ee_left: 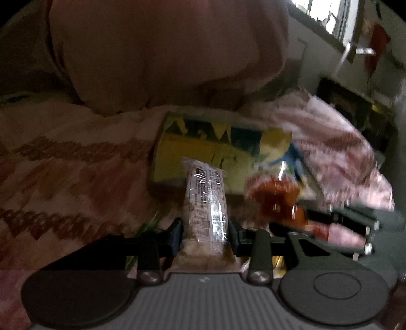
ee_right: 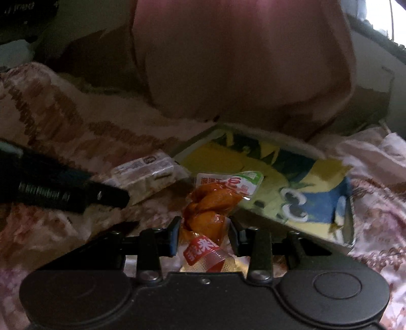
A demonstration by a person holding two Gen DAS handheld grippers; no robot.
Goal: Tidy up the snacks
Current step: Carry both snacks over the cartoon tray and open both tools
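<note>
My left gripper (ee_left: 205,232) is shut on a pale, clear-wrapped snack bar (ee_left: 206,205) that stands upright between its fingers. My right gripper (ee_right: 205,234) is shut on an orange snack packet with a red and white label (ee_right: 210,205). Both are held above a yellow and blue cartoon-print box (ee_left: 203,149) (ee_right: 291,182) lying on the patterned bed cover. In the right wrist view the left gripper's dark body (ee_right: 63,187) comes in from the left with the pale bar (ee_right: 144,177). In the left wrist view the orange packet (ee_left: 276,195) and the right gripper's frame (ee_left: 355,228) show blurred at the right.
A pink and brown patterned blanket (ee_left: 63,162) covers the surface. A large pinkish pillow or cushion (ee_left: 165,50) rises behind the box. A window (ee_left: 327,12) and dark furniture (ee_left: 355,106) stand at the far right.
</note>
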